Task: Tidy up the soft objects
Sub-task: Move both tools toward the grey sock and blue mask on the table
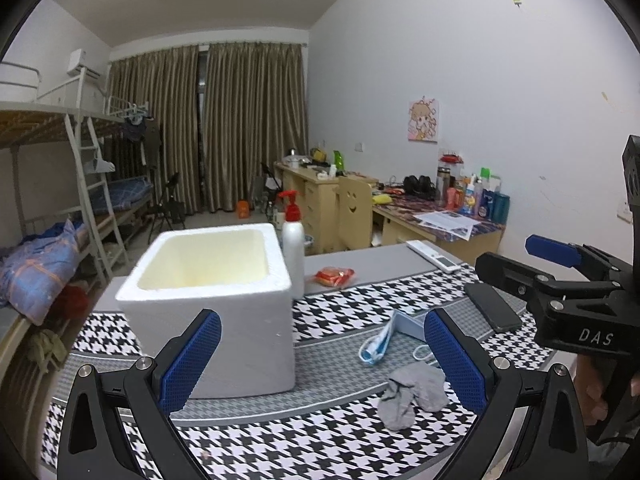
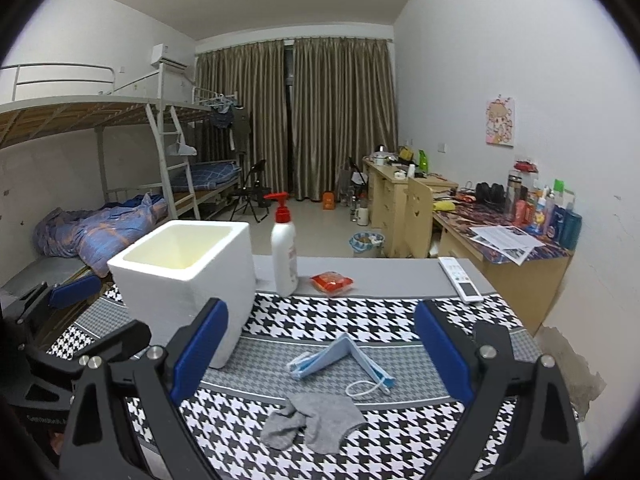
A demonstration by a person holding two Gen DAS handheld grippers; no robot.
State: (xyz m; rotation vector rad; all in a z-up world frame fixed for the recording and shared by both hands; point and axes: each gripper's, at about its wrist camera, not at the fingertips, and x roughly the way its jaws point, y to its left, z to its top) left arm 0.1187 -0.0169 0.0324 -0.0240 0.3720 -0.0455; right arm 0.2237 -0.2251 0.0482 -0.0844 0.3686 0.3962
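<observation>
**Q:** Which step of the task does the figure show?

**A:** The opening step, judged from the layout. The white foam box [image 2: 182, 280] stands open-topped and, as far as its visible inner walls show, holds nothing. Both soft items lie outside it on the table [image 2: 360, 272]: the grey sock [image 2: 316, 424] in front of the box and to its right, and the blue face mask [image 2: 340, 360] between the sock and the far items, also to the right of the box.

**Q:** What state are the tools in?

**A:** The left hand-held gripper [image 1: 322, 364] is released, its blue pads spread wide, one pad in front of the box wall, grasping nothing. The right hand-held gripper [image 2: 322, 360] is likewise released and hovers over the mask and sock without touching either.

**Q:** What does the next move call for?

**A:** Probably a descent of the right tool onto the sock, the nearer item, pinching the limp cloth at its bunched middle, then a lift clear of the box rim before release inside.

**Q:** What lies beyond the box?

**A:** A pump bottle [image 2: 285, 256] just right of the box; a red packet [image 2: 332, 282] and a remote [image 2: 460, 278] farther right; a black phone [image 1: 494, 306] too
</observation>
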